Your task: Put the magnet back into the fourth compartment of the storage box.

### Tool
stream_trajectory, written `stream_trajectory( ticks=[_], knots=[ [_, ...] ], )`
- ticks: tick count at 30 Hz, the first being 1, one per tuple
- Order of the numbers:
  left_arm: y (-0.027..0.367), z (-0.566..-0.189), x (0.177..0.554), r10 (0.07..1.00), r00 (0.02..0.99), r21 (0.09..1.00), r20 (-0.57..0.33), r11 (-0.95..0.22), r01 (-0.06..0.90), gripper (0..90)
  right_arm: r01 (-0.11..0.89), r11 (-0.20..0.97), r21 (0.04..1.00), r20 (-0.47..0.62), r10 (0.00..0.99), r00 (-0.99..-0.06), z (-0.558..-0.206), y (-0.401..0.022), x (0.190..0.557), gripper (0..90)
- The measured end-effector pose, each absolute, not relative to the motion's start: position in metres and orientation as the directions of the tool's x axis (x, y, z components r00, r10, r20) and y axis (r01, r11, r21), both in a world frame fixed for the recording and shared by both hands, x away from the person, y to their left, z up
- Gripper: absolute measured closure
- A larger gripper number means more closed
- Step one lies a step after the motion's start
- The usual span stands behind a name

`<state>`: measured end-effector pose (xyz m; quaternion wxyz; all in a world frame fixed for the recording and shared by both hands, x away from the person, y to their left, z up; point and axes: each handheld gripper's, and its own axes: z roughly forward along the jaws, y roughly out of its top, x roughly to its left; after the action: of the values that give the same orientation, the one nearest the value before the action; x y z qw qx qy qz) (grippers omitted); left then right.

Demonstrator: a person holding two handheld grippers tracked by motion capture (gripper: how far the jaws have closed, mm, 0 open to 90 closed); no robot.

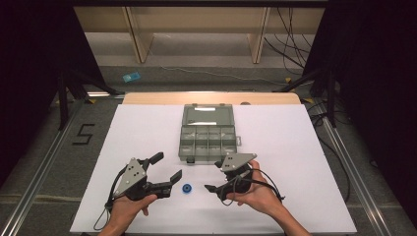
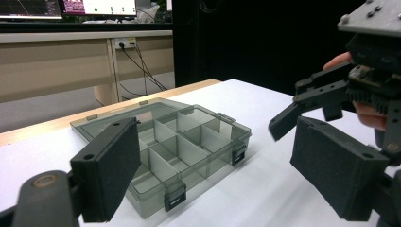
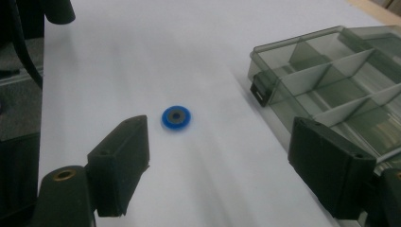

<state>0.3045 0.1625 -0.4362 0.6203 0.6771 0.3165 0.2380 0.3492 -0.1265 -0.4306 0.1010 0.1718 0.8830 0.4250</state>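
Observation:
An open, smoke-grey compartment box (image 1: 208, 142) sits mid-table with its lid (image 1: 208, 115) laid flat behind it; its compartments look empty. A small blue ring (image 1: 187, 189) lies on the white table in front of the box, between the two grippers. My left gripper (image 1: 167, 166) is open, left of the ring, its jaws pointing right and forward. My right gripper (image 1: 215, 176) is open, right of the ring, its jaws pointing left. In the right gripper view the blue ring (image 3: 177, 117) lies ahead of the spread jaws of my right gripper (image 3: 227, 161), with the box (image 3: 331, 80) to the right.
In the left gripper view the box (image 2: 189, 146) lies ahead of my left gripper (image 2: 222, 161), and the right gripper (image 2: 295, 106) hangs at the right. White table surface (image 1: 295, 147) surrounds the box. Beyond the table are floor, cables and wooden legs.

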Motion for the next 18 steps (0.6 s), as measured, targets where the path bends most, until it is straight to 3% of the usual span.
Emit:
stream_trajectory(
  ticks=[18],
  knots=[
    [0.164, -0.436, 0.305, 0.730, 0.680, 0.991, -0.073, -0.022, 0.131, 15.9, 0.234, 0.655, 0.718, -0.001, 0.338, -0.941, -0.438, -0.102, 0.364, 25.6]
  ],
)
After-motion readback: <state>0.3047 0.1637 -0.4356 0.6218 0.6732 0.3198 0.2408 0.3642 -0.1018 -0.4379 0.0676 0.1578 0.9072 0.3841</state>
